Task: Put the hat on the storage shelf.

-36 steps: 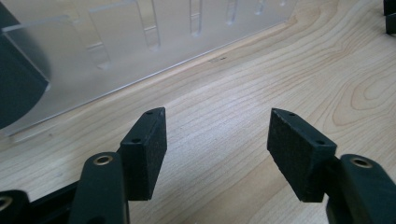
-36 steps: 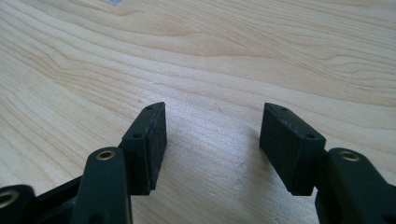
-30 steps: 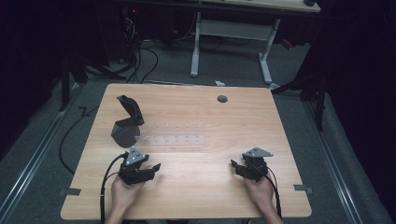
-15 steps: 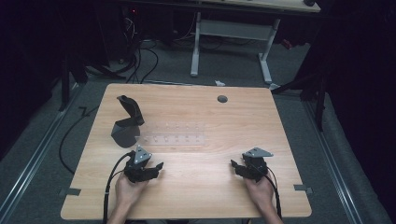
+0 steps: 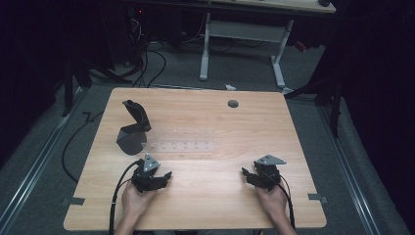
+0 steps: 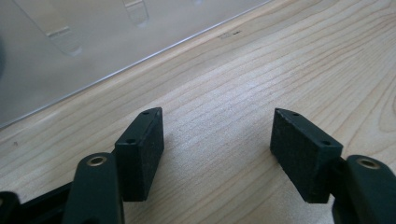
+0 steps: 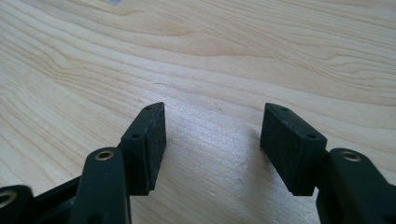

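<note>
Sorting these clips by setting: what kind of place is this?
Probably a lab or workshop, not a home: a light wooden table on grey carpet, loose black cables and a white-legged desk frame behind, and a hand-held black tool at work.

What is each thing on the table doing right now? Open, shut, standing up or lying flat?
left gripper: open, holding nothing, low over the wood.
right gripper: open, holding nothing.
clear rack: lying flat, untouched.
dark stand: upright, arm tilted, untouched.
table: bare wood under both grippers.
</note>
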`<control>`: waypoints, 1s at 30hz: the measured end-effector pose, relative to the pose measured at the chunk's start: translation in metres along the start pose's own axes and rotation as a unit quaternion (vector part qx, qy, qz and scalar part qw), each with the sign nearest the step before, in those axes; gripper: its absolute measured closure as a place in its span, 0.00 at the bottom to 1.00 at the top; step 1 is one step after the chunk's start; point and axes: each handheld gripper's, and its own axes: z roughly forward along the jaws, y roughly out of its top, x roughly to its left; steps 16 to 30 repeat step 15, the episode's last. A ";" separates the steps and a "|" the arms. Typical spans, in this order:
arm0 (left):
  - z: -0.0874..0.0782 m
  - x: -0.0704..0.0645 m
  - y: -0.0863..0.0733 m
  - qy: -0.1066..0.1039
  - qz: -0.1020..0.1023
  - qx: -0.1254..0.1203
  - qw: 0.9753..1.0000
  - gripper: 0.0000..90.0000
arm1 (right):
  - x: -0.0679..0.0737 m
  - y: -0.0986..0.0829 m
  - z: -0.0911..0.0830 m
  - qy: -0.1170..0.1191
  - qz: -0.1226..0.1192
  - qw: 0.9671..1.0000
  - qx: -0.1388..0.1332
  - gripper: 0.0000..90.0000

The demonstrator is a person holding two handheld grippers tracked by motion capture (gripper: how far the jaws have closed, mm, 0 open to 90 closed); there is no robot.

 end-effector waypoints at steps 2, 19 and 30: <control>0.000 0.000 0.000 0.001 -0.001 0.000 1.000 0.38 | 0.000 0.000 0.000 0.000 0.000 1.000 0.000 0.46; 0.000 0.000 0.000 -0.001 -0.003 0.002 1.000 0.36 | 0.000 0.000 0.000 0.000 0.002 1.000 0.001 0.45; 0.000 0.000 0.000 -0.001 -0.003 0.002 1.000 0.36 | 0.000 0.000 0.000 0.000 0.002 1.000 0.001 0.45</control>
